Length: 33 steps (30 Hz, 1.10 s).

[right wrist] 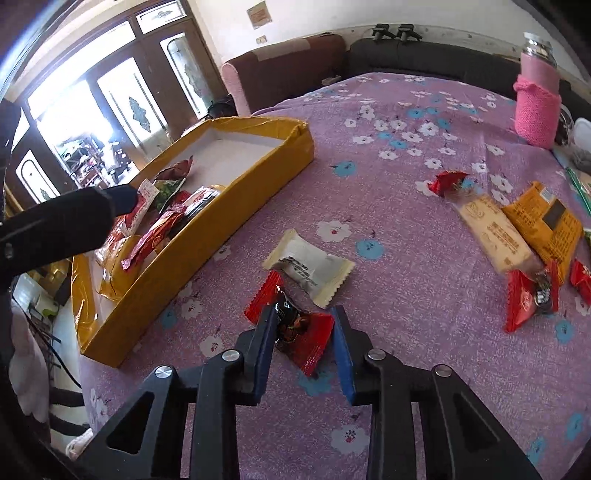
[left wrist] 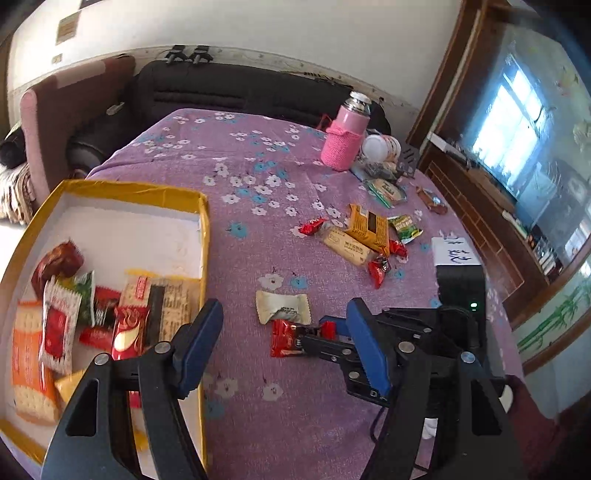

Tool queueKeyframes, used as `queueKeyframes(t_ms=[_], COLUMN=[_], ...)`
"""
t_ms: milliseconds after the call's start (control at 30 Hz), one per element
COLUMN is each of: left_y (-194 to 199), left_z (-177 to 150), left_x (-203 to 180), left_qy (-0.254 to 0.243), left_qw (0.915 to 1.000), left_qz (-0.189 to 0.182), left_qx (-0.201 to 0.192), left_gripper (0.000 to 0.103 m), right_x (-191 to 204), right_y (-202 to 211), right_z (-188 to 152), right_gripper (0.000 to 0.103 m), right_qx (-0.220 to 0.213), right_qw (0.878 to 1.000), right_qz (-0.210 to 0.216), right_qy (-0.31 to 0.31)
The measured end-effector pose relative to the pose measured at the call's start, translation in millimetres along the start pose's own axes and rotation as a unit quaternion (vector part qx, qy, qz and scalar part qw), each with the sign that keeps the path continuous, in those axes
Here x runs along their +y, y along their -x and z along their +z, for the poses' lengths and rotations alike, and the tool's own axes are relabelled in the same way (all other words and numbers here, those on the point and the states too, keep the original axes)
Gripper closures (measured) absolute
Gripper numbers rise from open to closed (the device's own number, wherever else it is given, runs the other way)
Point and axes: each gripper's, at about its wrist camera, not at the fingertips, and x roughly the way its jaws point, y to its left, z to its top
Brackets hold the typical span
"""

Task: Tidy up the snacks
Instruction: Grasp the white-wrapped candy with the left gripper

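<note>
Purple flowered tablecloth [left wrist: 258, 155] carries a yellow box [left wrist: 201, 236], scattered snack packets [left wrist: 364, 229] and a pink flask [left wrist: 345, 134]

A purple flowered cloth [left wrist: 258, 236] covered the bench. Beyond its far edge stood a black sofa [left wrist: 236, 92] and a brown armchair [left wrist: 74, 110] against a pale wall [left wrist: 258, 26]. Daylight poured through wood-framed glass doors [right wrist: 122, 96].

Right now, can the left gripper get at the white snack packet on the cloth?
Probably yes. The left gripper is open and empty, and the white snack packet lies just ahead, uncovered; only the right gripper, around a red packet, is near.
</note>
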Motion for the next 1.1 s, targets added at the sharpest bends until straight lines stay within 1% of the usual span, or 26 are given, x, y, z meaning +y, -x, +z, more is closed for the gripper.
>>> queueKeyframes(t_ms=[67, 167, 300, 367, 400, 433, 467, 533, 567, 600, 633, 733, 800, 900, 933, 1000, 1100], left_y=[-20.7, -45.8, -76.9, -91.8, -98.5, -103.7, -107.6, -109.7, -108.0, -105.4, -102.9, -95.7, -95.4, -92.1, -90.6, -90.7, -100.5], left_z=[8.6, 9.8, 8.4, 7.3, 6.7, 4.1, 0.0, -9.6, -14.0, -17.0, -19.0, -19.3, -17.3, -14.4, -13.6, -11.9, -11.7], left_x=[-6.2, -17.0, -27.6, -32.5, -32.7, -32.5, -32.3, -35.7, -38.9, -41.8, -43.1, -43.5, -43.9, -46.8, -49.1, -53.9, -58.4], left_qy=[-0.012, -0.03, -0.068, -0.096, -0.105, -0.107, -0.107, -0.114, -0.126, -0.135, -0.137, -0.136, -0.142, -0.169, -0.184, -0.219, -0.257], left_qw=[0.9993, 0.9977, 0.9941, 0.9902, 0.9879, 0.9863, 0.9852, 0.9825, 0.9807, 0.9792, 0.9785, 0.9796, 0.9793, 0.9762, 0.9735, 0.9655, 0.9531], left_qz=[0.018, 0.018, 0.036, 0.055, 0.065, 0.066, 0.056, 0.044, 0.046, 0.046, 0.04, 0.031, 0.042, 0.056, 0.065, 0.088, 0.103], left_qx=[0.03, 0.057, 0.076, 0.085, 0.094, 0.106, 0.121, 0.14, 0.143, 0.145, 0.15, 0.144, 0.138, 0.123, 0.119, 0.11, 0.122], left_gripper=[0.034, 0.034, 0.034, 0.034, 0.034, 0.034, 0.035, 0.037, 0.04, 0.045, 0.047, 0.047, 0.047, 0.047, 0.047, 0.047, 0.047], right_x=[-9.8, -30.5, -58.8, -65.9, -68.4, -69.9, -70.3, -70.2, -68.0, -64.2, -60.5, -51.4, -48.7, -53.1, -55.1, -57.4, -53.6], right_y=[10.6, 26.5, 37.1, 38.3, 38.7, 39.2, 39.1, 41.2, 43.2, 43.9, 43.4, 35.9, 30.1, 30.4, 29.7, 25.2, 20.1], right_z=[-2.9, -8.7, -10.4, -9.9, -10.4, -10.6, -10.7, -10.6, -9.7, -8.2, -7.1, -5.7, -4.9, -5.6, -6.1, -6.6, -7.6], right_gripper=[0.077, 0.079, 0.08, 0.079, 0.075, 0.074, 0.071, 0.045, 0.041, 0.038, 0.038, 0.039, 0.039, 0.039, 0.039, 0.04, 0.042], right_qx=[-0.007, -0.016, -0.019, -0.012, -0.013, -0.016, -0.018, -0.031, -0.041, -0.048, -0.051, -0.051, -0.047, -0.048, -0.046, -0.038, -0.029], right_qw=[1.0, 0.998, 0.994, 0.993, 0.993, 0.993, 0.993, 0.994, 0.994, 0.995, 0.995, 0.997, 0.997, 0.997, 0.997, 0.997, 0.998], right_qz=[-0.021, -0.042, -0.053, -0.045, -0.041, -0.041, -0.04, -0.034, -0.032, -0.031, -0.03, -0.038, -0.05, -0.049, -0.046, -0.041, -0.048], right_qy=[-0.017, -0.048, -0.095, -0.105, -0.11, -0.11, -0.106, -0.1, -0.093, -0.083, -0.074, -0.051, -0.04, -0.043, -0.045, -0.05, -0.037])
